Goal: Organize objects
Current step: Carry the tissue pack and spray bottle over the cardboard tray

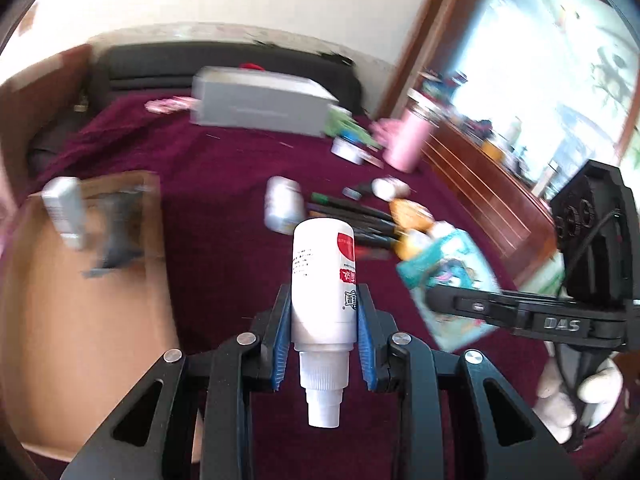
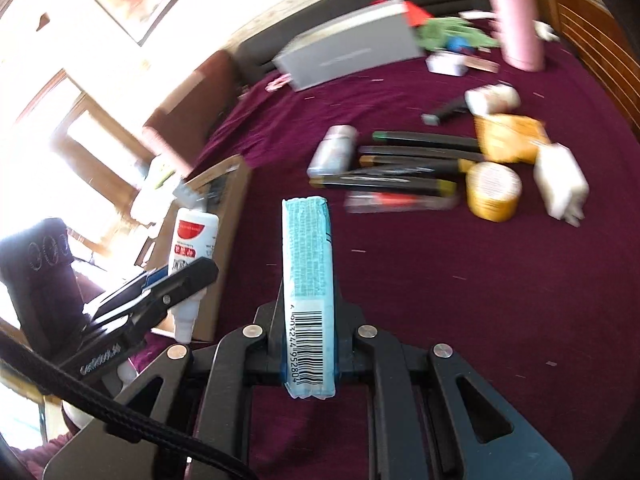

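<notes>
Objects for sorting are split between my two tongs and a loose pile on the maroon cloth (image 2: 400, 280). My left gripper (image 1: 323, 308) has its blue pads (image 1: 281, 344) pressed on a white bottle (image 1: 322, 280) with a red label, nozzle pointing back toward the camera, body sticking out at 12 o'clock; the jaws stand narrow, only as wide as the bottle. My right gripper (image 2: 308, 320) is clamped nearly closed on a thin light-blue packet (image 2: 308, 272), held edge-on with its barcode facing me. From the left wrist view, the cardboard box (image 1: 80, 300) lies at 9 o'clock, its near wall just beside my left fingers, with a silver item (image 1: 64, 208) at its far edge. The pile sits at 1 to 2 o'clock: a row of dark pens (image 2: 404, 164), a silver-grey bottle (image 2: 334, 148), a yellow round tub (image 2: 494, 192), an orange packet (image 2: 508, 138) and a white pack (image 2: 560, 184). Farther out at 12 o'clock stands a grey box (image 2: 352, 48), with a pink tumbler (image 2: 518, 24) at 1 o'clock near the cloth's right edge, where a wooden rail (image 1: 488, 200) runs alongside. Bare cloth lies open straight ahead of both tongs, between the cardboard box and the pile. Much of the background is blurred.
</notes>
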{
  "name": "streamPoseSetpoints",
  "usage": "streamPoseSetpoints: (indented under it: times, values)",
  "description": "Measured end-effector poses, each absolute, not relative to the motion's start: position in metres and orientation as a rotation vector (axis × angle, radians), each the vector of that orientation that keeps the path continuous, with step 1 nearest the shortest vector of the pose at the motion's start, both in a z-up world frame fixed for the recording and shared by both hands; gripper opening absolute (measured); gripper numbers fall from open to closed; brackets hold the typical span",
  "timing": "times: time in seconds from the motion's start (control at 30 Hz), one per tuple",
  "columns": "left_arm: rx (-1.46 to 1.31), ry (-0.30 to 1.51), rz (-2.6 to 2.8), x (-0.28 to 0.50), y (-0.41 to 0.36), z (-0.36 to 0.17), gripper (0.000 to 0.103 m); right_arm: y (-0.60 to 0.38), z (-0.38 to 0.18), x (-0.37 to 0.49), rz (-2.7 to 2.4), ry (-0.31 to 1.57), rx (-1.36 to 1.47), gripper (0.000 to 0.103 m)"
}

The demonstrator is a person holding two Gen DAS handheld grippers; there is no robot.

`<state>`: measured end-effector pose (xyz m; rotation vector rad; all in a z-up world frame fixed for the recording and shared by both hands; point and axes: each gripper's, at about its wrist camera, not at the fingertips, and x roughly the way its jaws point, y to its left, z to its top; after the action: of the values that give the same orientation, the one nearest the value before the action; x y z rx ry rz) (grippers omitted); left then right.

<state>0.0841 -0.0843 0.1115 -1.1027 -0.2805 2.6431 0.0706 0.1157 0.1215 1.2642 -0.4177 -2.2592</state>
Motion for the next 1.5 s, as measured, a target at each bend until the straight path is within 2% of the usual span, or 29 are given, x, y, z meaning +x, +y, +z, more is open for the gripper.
streamPoseSetpoints:
  times: [0.3, 0.57, 0.97, 1.5]
  values:
    - [-1.154, -0.345, 2.901, 0.085, -0.21, 0.112, 0.025, 0.006, 0.132, 0.035, -2.096, -0.34, 1.257, 0.012]
    - [-1.289, -0.373, 2.947, 0.046, -0.276, 0.082, 0.025, -0.074, 0.124, -0.005, -2.032, -0.325, 1.303, 0.012]
    - [-1.398, -0.358, 2.917, 0.007, -0.312, 0.054, 0.025, -0.154, 0.081, -0.07, -1.904, -0.356, 1.459, 0.012]
    - [-1.473, -0.392, 2.883, -0.007, -0.322, 0.035, 0.025, -0.165, 0.059, -0.1, -1.923, -0.369, 1.535, 0.012]
